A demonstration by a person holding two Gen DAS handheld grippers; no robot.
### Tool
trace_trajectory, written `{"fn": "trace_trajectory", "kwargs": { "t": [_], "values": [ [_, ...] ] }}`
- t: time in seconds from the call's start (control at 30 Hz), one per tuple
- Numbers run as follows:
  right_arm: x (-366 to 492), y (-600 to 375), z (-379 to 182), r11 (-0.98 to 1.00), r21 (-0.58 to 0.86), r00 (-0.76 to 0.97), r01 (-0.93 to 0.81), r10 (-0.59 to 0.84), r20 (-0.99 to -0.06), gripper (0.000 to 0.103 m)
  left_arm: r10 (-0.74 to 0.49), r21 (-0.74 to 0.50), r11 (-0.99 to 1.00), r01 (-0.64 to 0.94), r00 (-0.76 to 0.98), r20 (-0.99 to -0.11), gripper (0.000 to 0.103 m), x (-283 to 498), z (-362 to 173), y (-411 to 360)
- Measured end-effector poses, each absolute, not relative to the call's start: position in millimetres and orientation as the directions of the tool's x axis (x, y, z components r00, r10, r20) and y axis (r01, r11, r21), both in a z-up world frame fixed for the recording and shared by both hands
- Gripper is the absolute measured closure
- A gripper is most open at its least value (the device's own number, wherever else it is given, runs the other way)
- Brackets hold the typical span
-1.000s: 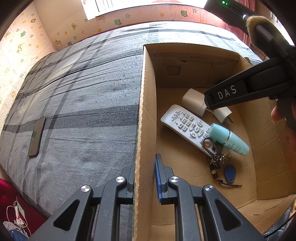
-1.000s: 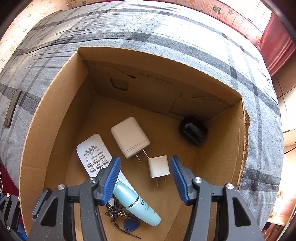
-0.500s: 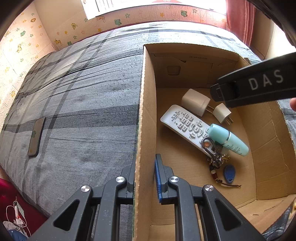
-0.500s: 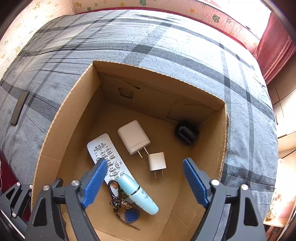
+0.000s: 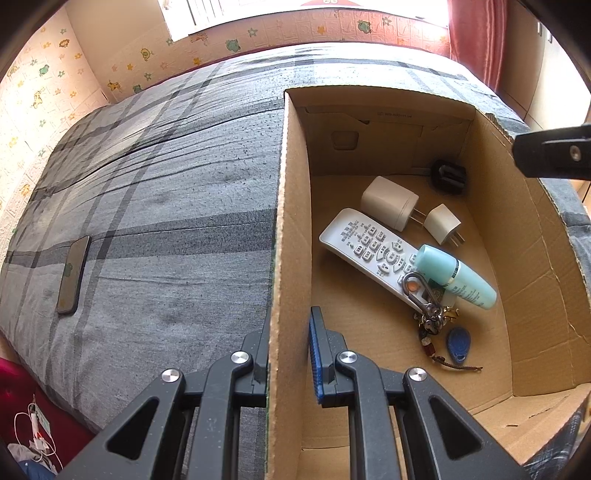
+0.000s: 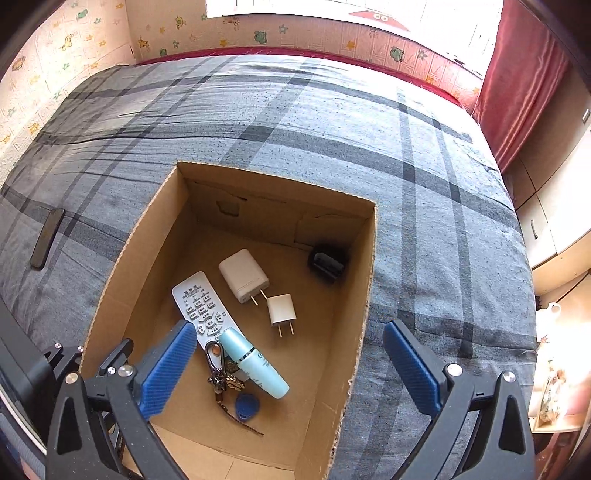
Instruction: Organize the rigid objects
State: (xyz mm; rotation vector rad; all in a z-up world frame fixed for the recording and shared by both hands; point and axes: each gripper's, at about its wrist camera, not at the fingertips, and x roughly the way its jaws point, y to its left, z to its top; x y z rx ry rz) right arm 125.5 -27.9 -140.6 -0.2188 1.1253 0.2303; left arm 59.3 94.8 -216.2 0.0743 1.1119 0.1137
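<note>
Small charger [image 6: 281,309] lies in box [image 6: 364,295], below wide-open right jaws.

Both my wrist views are bright daylight, sharp, no motion blur. Light comes from the window [image 5: 207,14] at the far wall; it's blown out to pure white in both views, and the far edge of the bed [image 6: 295,110] washes out under the glare. Red curtain [image 6: 524,74] glows, lit from behind. Inside the cardboard box [image 5: 291,221] it's dimmer: far right corner sits in shadow, and the black object [image 6: 325,264] there loses detail. Heavy fisheye bending: the bed's edges curve, dark vignette in all frame corners. Right edge of my right view overexposed.
</note>
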Motion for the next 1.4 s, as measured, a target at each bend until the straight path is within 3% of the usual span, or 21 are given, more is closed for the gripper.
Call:
{"fn": "trace_trajectory", "kwargs": {
  "t": [0.53, 0.6, 0.7, 0.73, 0.9, 0.97, 1.4],
  "values": [
    [74, -77, -120, 0.971, -0.052, 0.478, -0.234, 0.068, -0.876, 0.000, 0.136, 0.123, 0.991, -0.059, 0.430, -0.893, 0.085, 59, -215, 94],
    [72, -78, -118, 0.971, -0.056, 0.486, -0.231, 0.065, -0.871, 0.000, 0.147, 0.133, 0.989, -0.064, 0.442, -0.885, 0.075, 58, -210, 93],
    [68, -78, -115, 0.970, -0.050, 0.491, -0.236, 0.075, -0.868, 0.000, 0.165, 0.146, 0.986, -0.075, 0.464, -0.870, 0.032, 55, -197, 93],
    [66, -78, -114, 0.970, -0.043, 0.492, -0.241, 0.083, -0.867, 0.000, 0.160, 0.139, 0.987, -0.078, 0.474, -0.866, 0.025, 53, -191, 93],
    [56, -78, -104, 0.968, -0.033, 0.511, -0.249, 0.102, -0.853, 0.000, 0.169, 0.151, 0.985, -0.078, 0.519, -0.838, 0.012, 42, -162, 89],
    [52, -79, -100, 0.969, -0.033, 0.519, -0.247, 0.104, -0.848, 0.000, 0.179, 0.161, 0.984, -0.081, 0.533, -0.827, 0.000, 37, -152, 86],
    [14, -92, -52, 0.971, -0.005, 0.603, -0.238, 0.144, -0.784, 0.000, 0.174, 0.167, 0.983, -0.070, 0.622, -0.764, 0.000, -11, -85, 61]
  ]
}}
